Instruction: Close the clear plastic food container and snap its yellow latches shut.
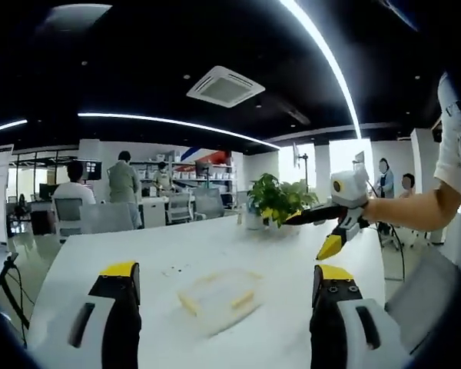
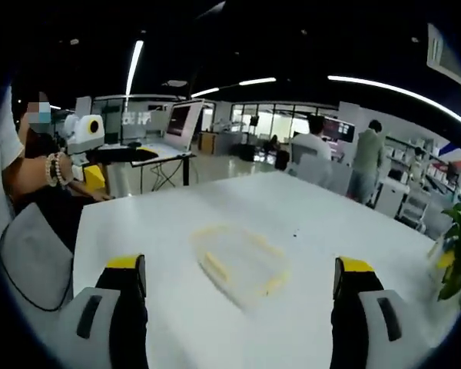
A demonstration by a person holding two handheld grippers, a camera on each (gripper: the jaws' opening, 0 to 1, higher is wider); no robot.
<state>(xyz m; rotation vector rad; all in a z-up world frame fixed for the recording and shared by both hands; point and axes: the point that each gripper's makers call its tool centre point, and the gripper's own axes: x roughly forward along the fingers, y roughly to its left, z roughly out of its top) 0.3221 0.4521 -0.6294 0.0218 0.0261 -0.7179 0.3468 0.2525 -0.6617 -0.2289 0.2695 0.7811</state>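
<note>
Office chairs and people at desks fill the far left of the left gripper view, well behind the white surface [image 1: 177, 246]. On that surface, near its middle, lies the clear container [image 1: 219, 296] with yellow latches along its edges; it is blurred, so whether the lid is already seated cannot be told. The left gripper [image 1: 227, 288] stands with its jaws spread wide and empty, and the container sits ahead of it, between the lines of the two jaws and apart from both. Its long axis runs slantwise across the view, from lower left to upper right. Further right, a potted plant [image 1: 278, 201] stands at the far edge of the surface, and the right gripper [image 1: 332, 244] hangs in the air above the right side, held by a bare forearm; its yellow tips point down and seem narrowly parted, though this cannot be told for sure from here.

In the right gripper view, the right gripper's own jaws rise wide apart and empty at the bottom, with the container [image 2: 242, 265] ahead and between them, tilted diagonally.

Both grippers look similarly far from the container; neither touches it, so closing and latching seem not yet begun.
</note>
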